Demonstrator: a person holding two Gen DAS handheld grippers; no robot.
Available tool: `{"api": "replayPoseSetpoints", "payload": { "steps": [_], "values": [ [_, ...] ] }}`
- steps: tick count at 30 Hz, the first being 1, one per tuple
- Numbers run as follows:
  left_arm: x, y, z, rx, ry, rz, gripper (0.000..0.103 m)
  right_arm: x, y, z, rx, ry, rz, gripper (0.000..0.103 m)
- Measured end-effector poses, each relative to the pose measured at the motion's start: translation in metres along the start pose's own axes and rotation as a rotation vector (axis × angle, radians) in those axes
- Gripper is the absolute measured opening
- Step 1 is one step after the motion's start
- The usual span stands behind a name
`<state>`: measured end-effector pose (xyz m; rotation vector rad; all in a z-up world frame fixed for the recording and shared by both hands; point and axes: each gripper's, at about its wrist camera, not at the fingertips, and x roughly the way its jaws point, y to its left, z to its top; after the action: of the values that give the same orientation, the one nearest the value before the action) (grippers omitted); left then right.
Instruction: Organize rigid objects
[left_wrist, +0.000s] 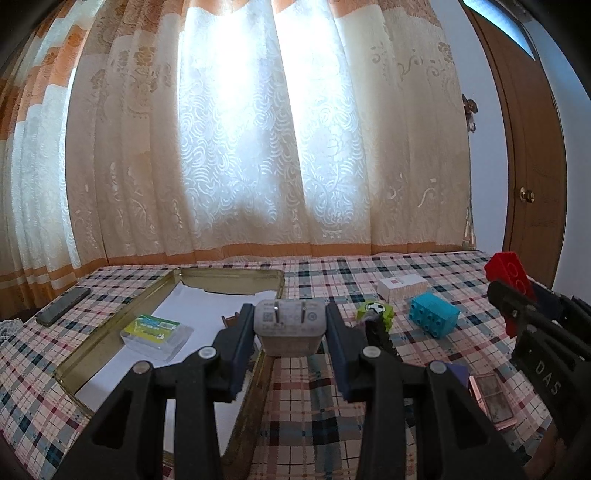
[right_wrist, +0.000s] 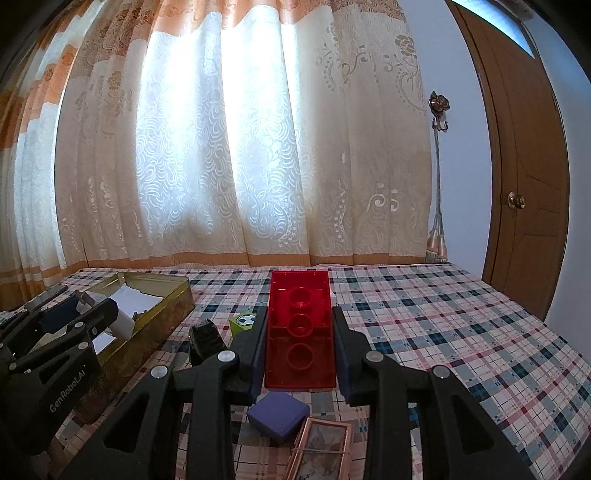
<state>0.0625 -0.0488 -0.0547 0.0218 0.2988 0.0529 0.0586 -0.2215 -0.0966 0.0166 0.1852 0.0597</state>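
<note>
Here, the left gripper (left_wrist: 290, 328) clamps a white plug adapter (left_wrist: 290, 326) at lower centre, over the tin's (left_wrist: 225, 275) edge; the right gripper (right_wrist: 300, 343) pinches a red brick (right_wrist: 300, 332). Both look light, stiff, smooth-sided, best held across flat faces.

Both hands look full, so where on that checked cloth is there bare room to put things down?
Widest bare stretch: the checked tablecloth right of the red brick, toward the door. The tin has white floor free behind the small packet. Crowded: between tin and blue brick.
</note>
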Motion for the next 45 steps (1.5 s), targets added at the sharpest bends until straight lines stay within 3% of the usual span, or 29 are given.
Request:
{"api": "replayPoseSetpoints", "payload": {
  "steps": [24, 45],
  "values": [
    [-0.003, 0.013, 0.000, -0.002, -0.020, 0.055, 0.037, 0.000, 0.014, 0.001, -0.018, -0.021, 0.033, 0.034],
    [-0.003, 0.049, -0.002, -0.041, -0.006, 0.109, 0.037, 0.001, 0.051, 0.000, -0.065, -0.015, 0.115, 0.034]
  ]
}}
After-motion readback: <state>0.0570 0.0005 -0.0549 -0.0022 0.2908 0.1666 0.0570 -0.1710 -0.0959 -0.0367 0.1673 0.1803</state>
